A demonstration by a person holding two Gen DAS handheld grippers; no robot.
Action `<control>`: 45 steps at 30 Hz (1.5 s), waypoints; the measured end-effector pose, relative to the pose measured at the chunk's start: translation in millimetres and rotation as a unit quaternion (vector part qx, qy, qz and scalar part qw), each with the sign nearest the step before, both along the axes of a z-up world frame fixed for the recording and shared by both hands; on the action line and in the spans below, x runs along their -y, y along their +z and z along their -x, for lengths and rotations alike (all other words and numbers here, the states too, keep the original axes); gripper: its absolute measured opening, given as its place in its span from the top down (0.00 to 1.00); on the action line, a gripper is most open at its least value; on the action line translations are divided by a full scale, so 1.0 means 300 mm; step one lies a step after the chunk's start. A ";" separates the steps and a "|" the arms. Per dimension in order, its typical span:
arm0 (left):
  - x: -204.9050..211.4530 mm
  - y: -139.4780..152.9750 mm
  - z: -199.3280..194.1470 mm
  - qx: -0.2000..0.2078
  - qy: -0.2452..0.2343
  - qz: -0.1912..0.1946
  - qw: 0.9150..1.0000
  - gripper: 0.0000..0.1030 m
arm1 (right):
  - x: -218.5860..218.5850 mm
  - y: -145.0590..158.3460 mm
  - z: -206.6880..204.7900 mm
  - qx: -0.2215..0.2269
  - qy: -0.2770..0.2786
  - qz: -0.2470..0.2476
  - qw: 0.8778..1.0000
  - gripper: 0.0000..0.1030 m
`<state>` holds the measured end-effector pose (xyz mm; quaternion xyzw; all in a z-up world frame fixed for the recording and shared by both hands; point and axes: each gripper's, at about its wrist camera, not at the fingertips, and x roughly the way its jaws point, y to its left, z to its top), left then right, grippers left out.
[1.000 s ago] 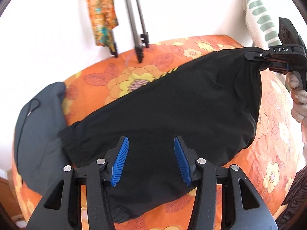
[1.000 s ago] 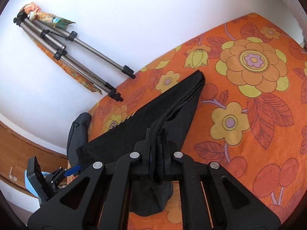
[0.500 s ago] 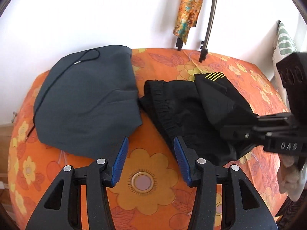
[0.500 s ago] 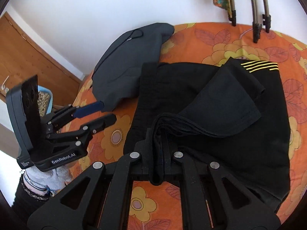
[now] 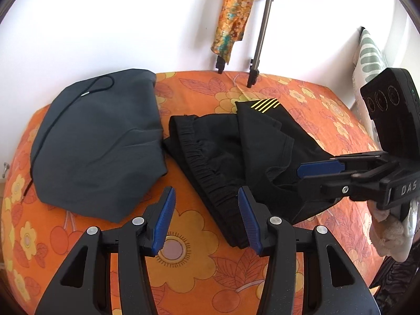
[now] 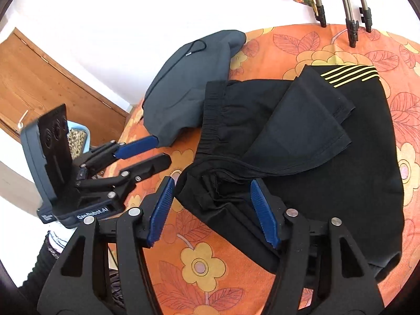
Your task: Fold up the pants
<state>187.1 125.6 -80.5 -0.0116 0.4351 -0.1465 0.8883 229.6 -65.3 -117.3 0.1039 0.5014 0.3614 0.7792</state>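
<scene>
The bed (image 5: 197,267), covered with an orange flowered sheet, carries two garments: the black pants (image 5: 231,157) lie in the middle, and a folded grey garment (image 5: 99,141) lies just beside them, on their waistband side. The pants are already folded over once, because one corner with yellow stripes (image 6: 349,74) is turned onto the black cloth, but the bundle looks loose and its near edge is wrinkled. So the step in hand seems to be the end of one fold, and the next move probably calls for a new grasp on an edge, perhaps near the elastic waistband (image 5: 199,168), to fold again or to smooth the cloth; this is only a judgement. The left hand-held gripper (image 5: 207,218) hovers low over the bed between the two garments, its blue pads wide apart and holding nothing, the right-side pad close over the waistband edge. The right hand-held gripper (image 6: 212,210) points at the wrinkled near edge of the pants, and its pads are also apart, with cloth lying between them but not clamped. A tripod (image 5: 260,34) leans on the wall behind the bed.
</scene>
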 end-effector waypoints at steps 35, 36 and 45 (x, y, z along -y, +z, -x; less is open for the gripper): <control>0.049 -0.120 -0.037 -0.030 0.010 -0.027 0.999 0.35 | -0.098 0.021 -0.414 -0.050 -0.058 -0.025 0.997 0.64; 0.037 -0.121 -0.033 -0.030 0.013 -0.028 0.999 0.35 | -0.116 0.054 -0.408 -0.035 -0.052 -0.024 0.998 0.64; 0.027 -0.118 0.018 -0.019 0.001 -0.039 0.999 0.35 | 0.023 0.059 -0.365 -0.010 -0.077 0.076 0.994 0.63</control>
